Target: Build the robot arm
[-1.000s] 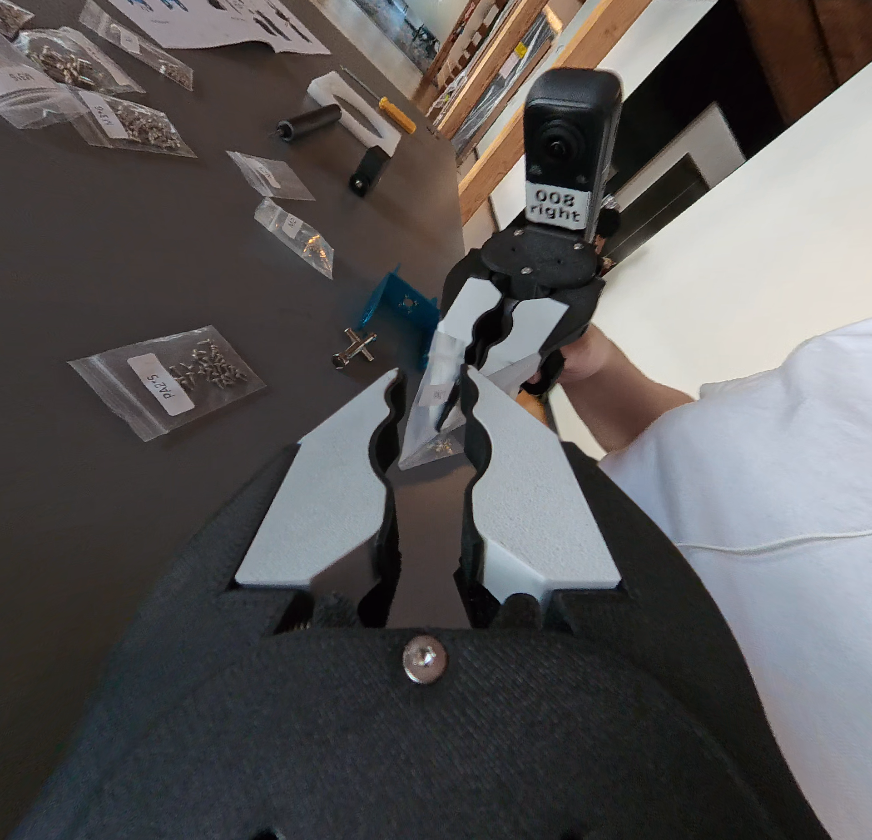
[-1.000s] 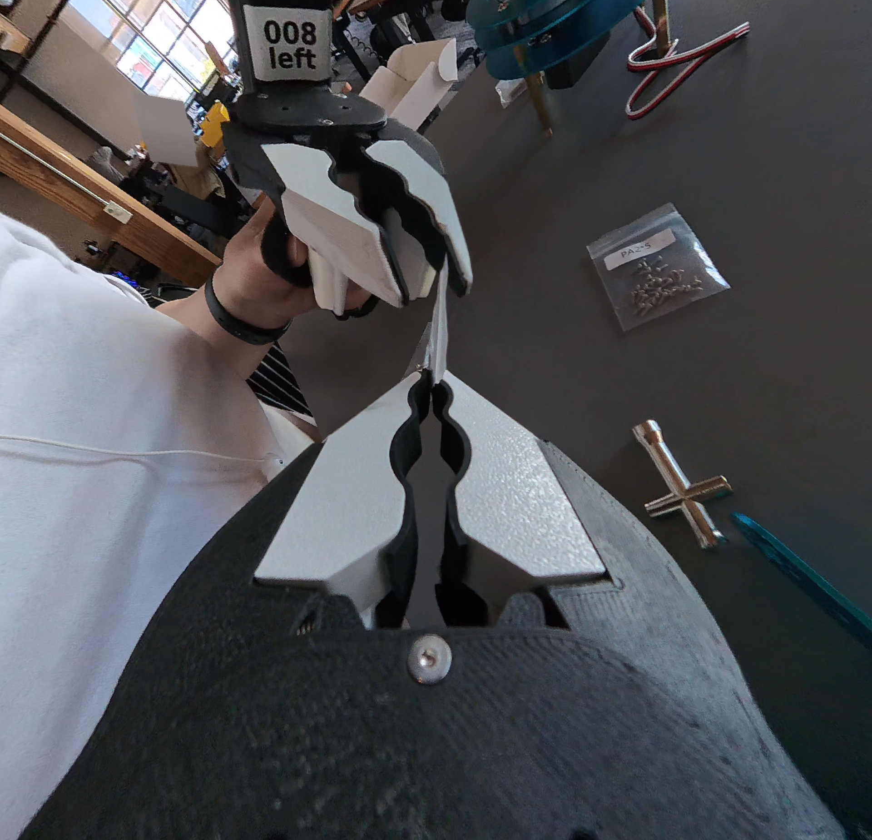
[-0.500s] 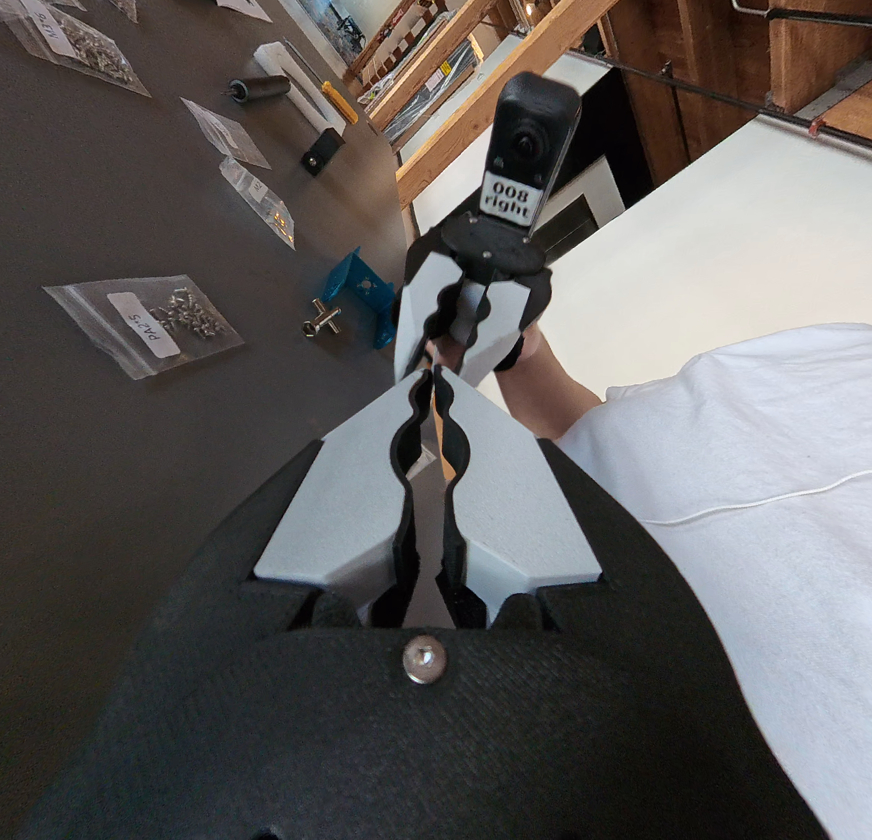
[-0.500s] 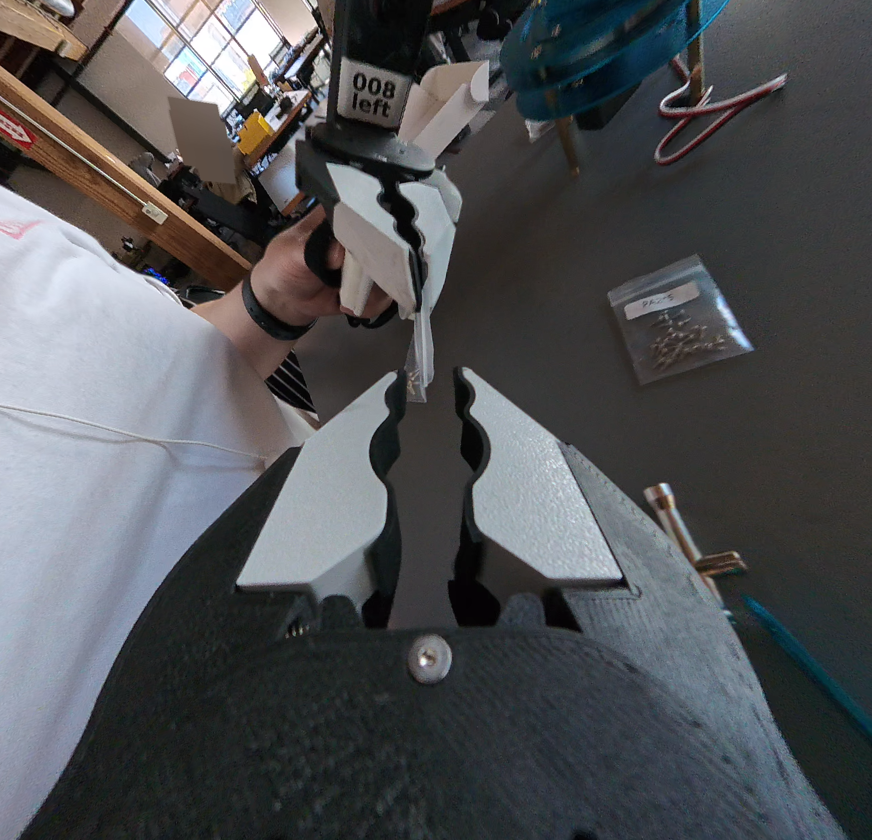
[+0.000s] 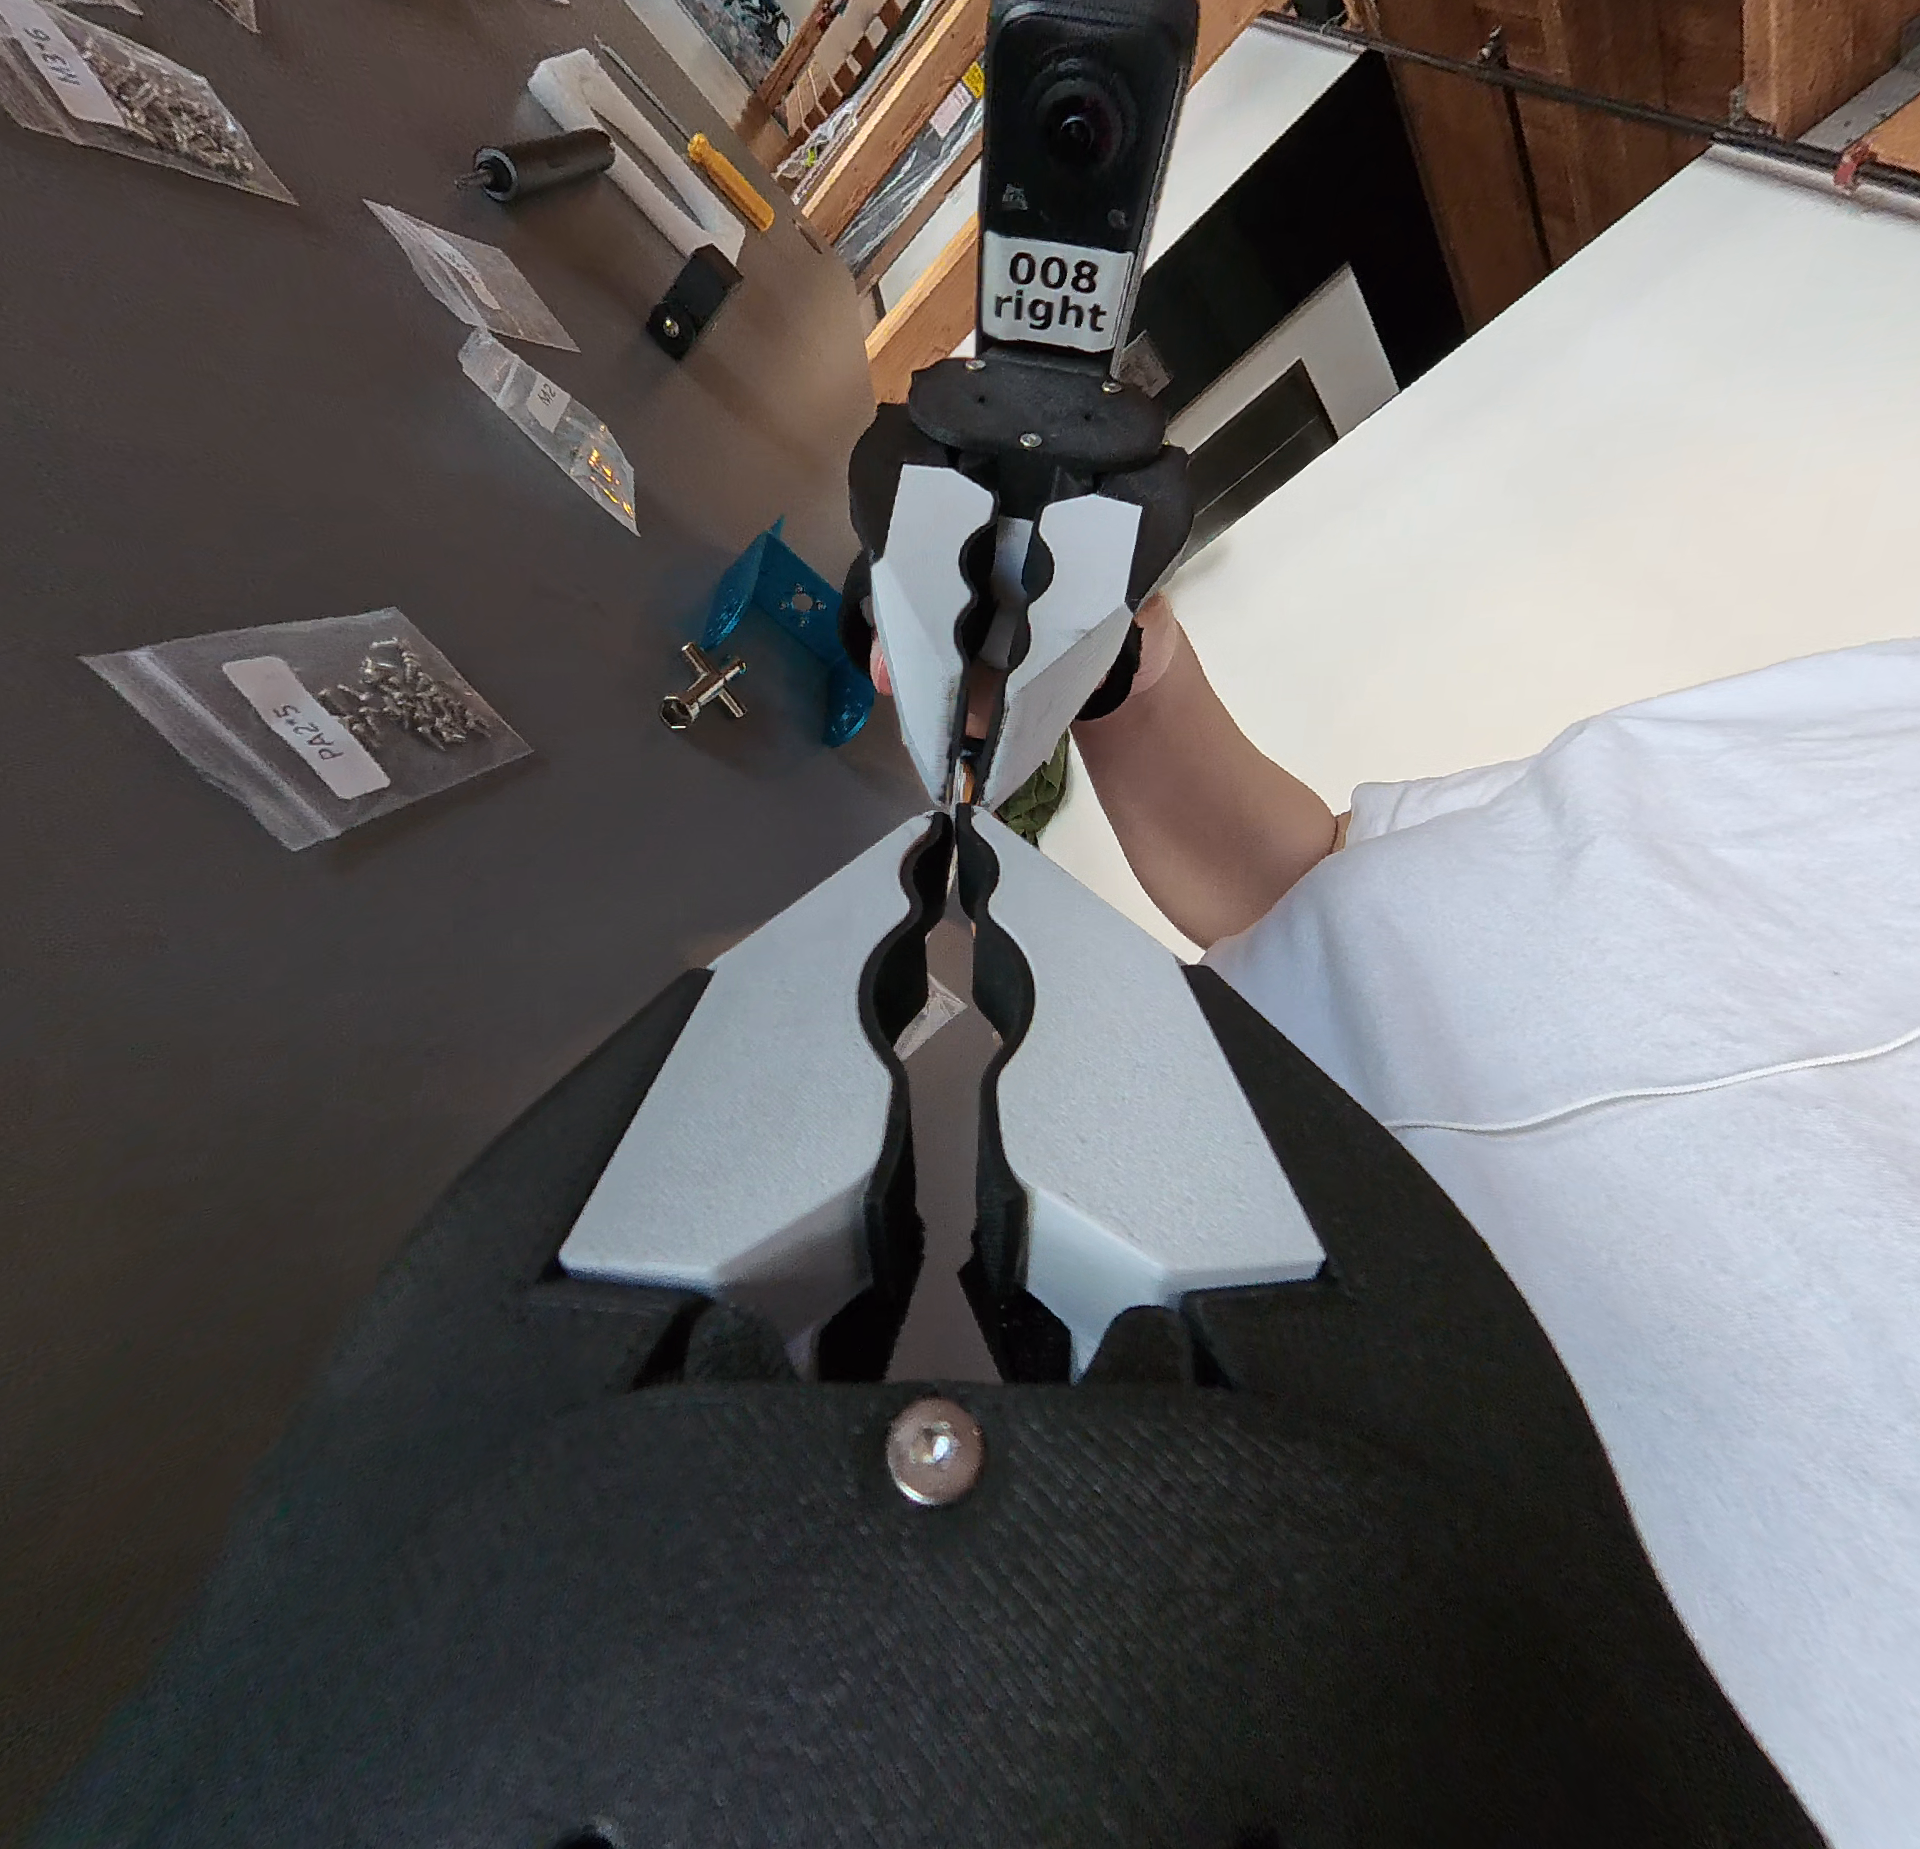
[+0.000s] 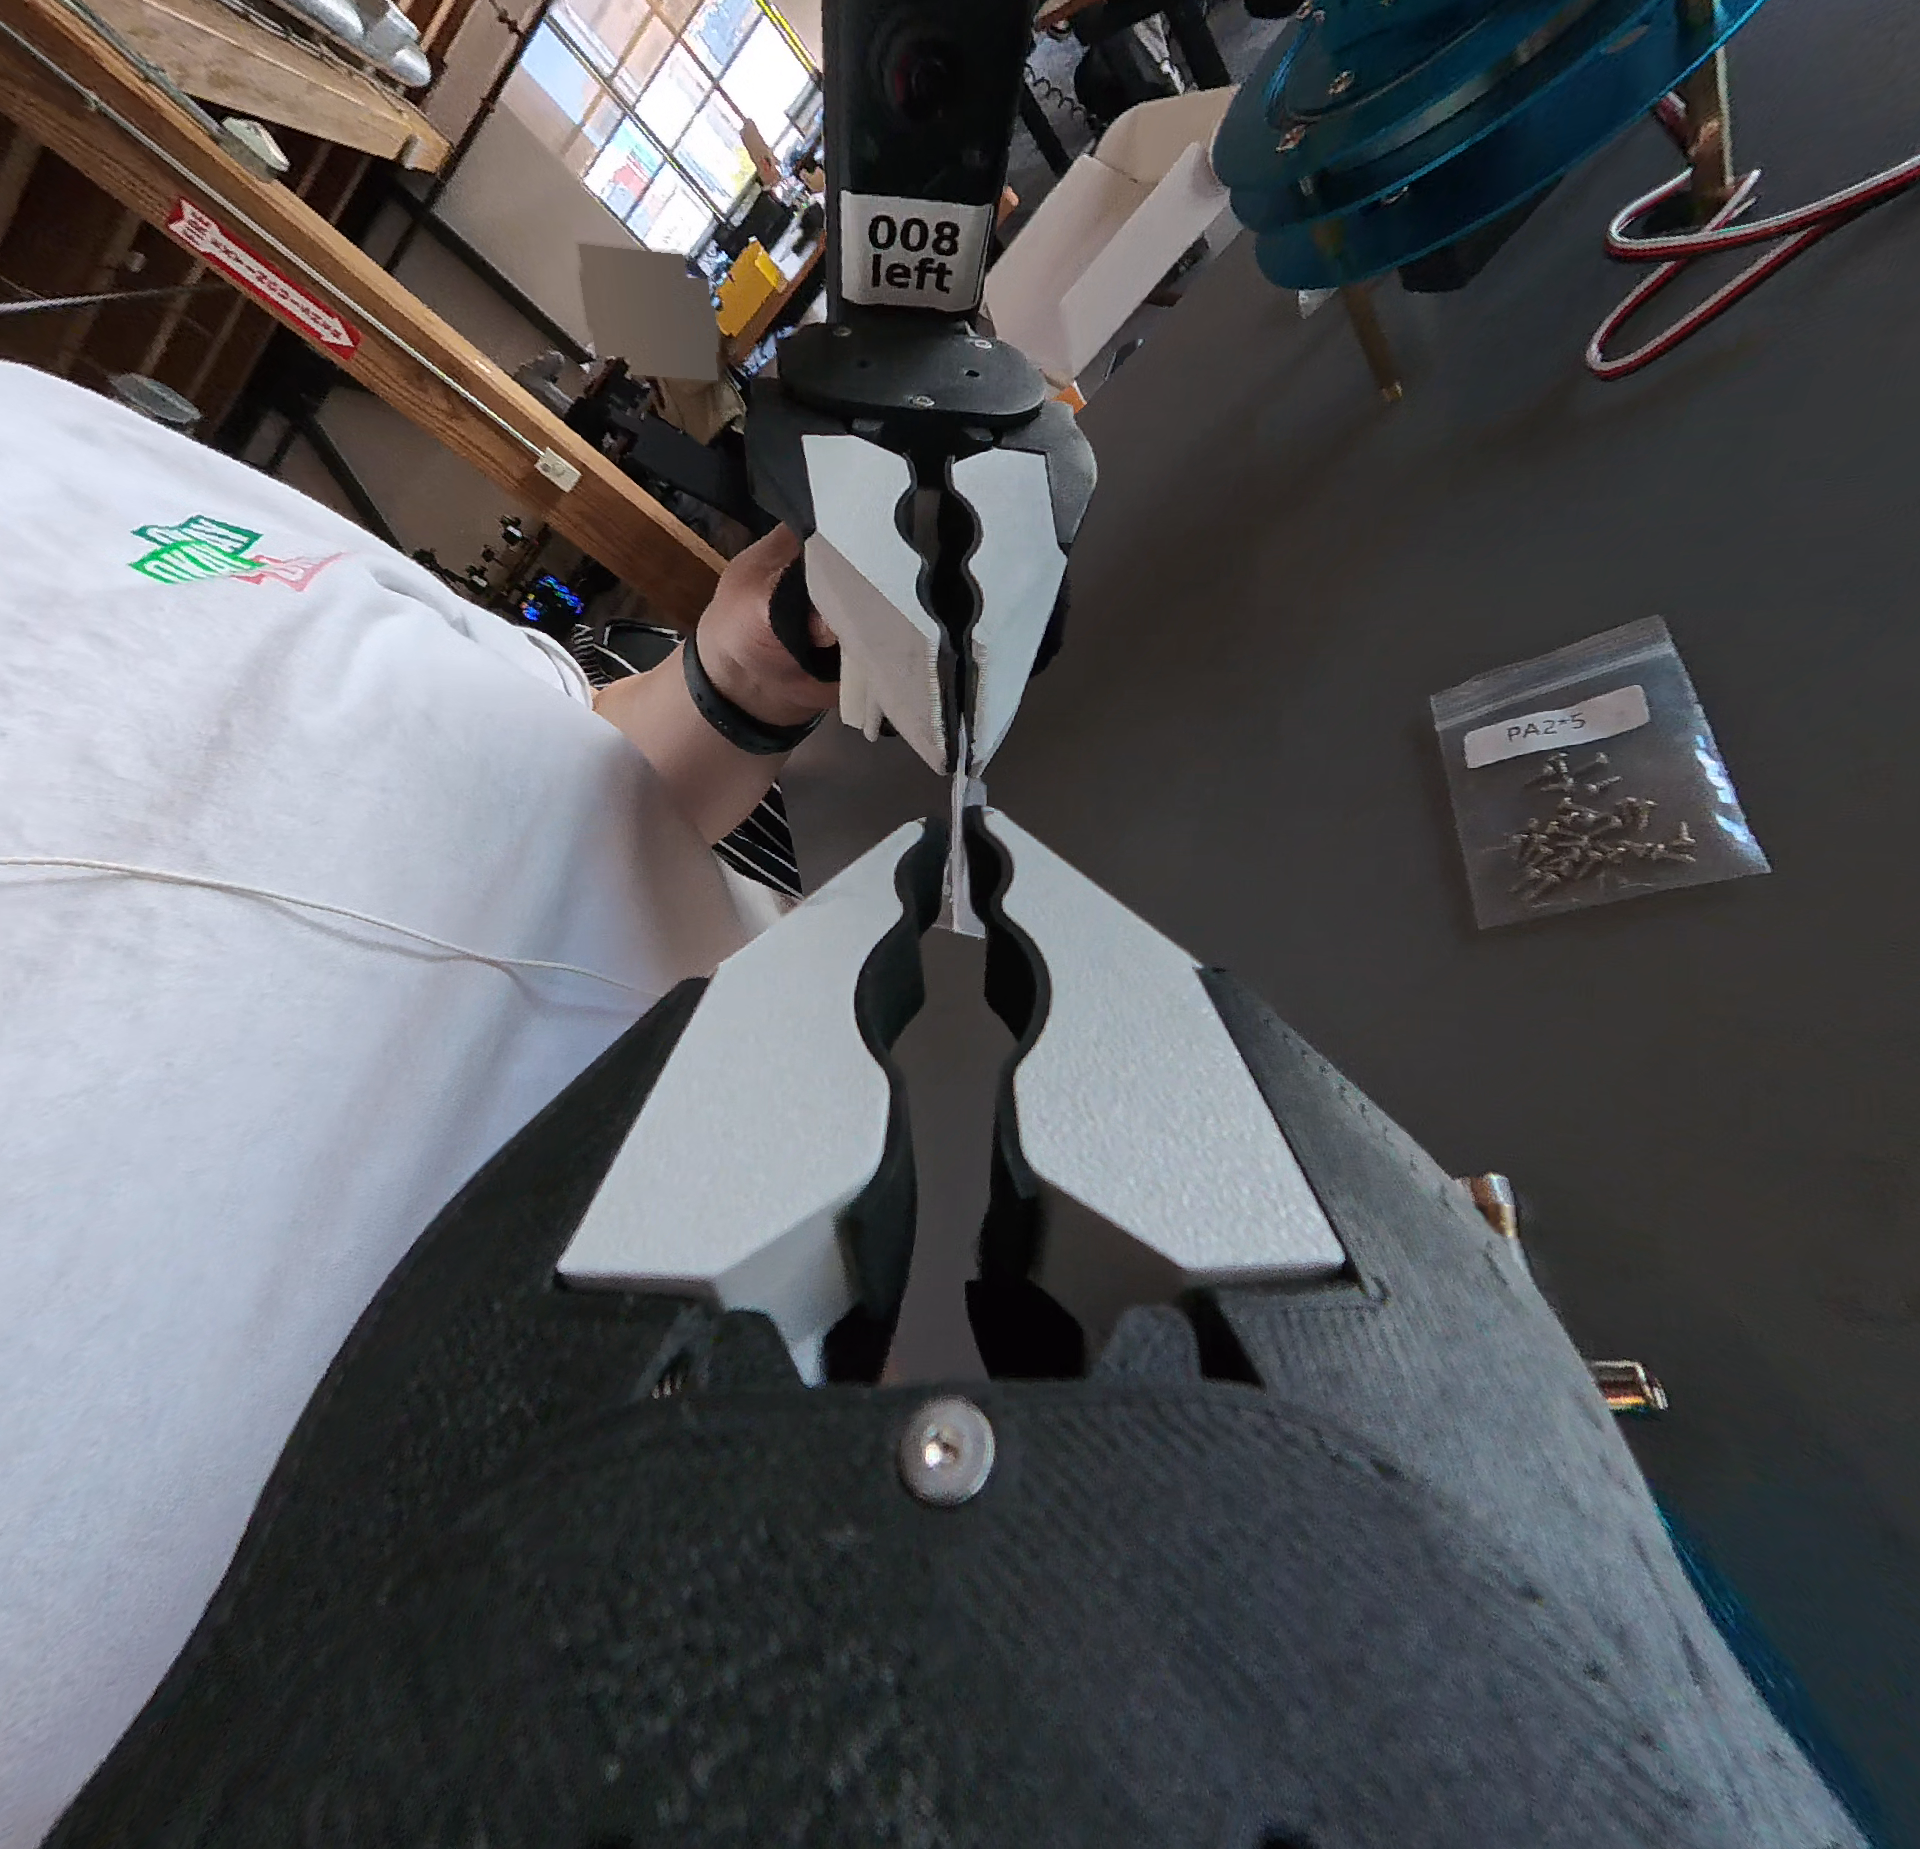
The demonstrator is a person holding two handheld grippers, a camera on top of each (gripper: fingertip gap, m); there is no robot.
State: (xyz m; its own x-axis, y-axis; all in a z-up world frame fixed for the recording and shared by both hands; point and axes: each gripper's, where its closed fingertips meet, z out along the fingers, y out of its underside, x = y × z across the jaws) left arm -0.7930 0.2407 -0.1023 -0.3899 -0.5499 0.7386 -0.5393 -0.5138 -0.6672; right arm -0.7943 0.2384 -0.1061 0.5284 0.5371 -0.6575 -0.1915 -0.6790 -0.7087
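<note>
My left gripper (image 5: 954, 825) and my right gripper (image 6: 948, 831) point at each other, tip to tip, above a dark table (image 5: 208, 1072). A small clear plastic bag (image 6: 961, 869) hangs edge-on between them. Both grippers are shut on it, each pinching one side. A corner of the bag (image 5: 928, 1015) shows between my left fingers. The right gripper (image 5: 964, 776) shows in the left wrist view, and the left gripper (image 6: 961, 760) shows in the right wrist view. A person's hand holds each one.
A labelled bag of small screws (image 5: 312, 719) lies on the table, also in the right wrist view (image 6: 1590, 781). Near it are a metal cross wrench (image 5: 707, 693) and a blue bracket (image 5: 790, 625). A blue round platform (image 6: 1455, 116) and a striped cable (image 6: 1745, 251) stand farther off. My left and right fingertips are right by each other. The blue round platform (image 6: 1455, 116) is about equally far from each gripper, around 20 cm.
One second ago the right gripper held the bag and the left was open around it. The left then shut on it and the right opened. Now the right has shut on it again.
</note>
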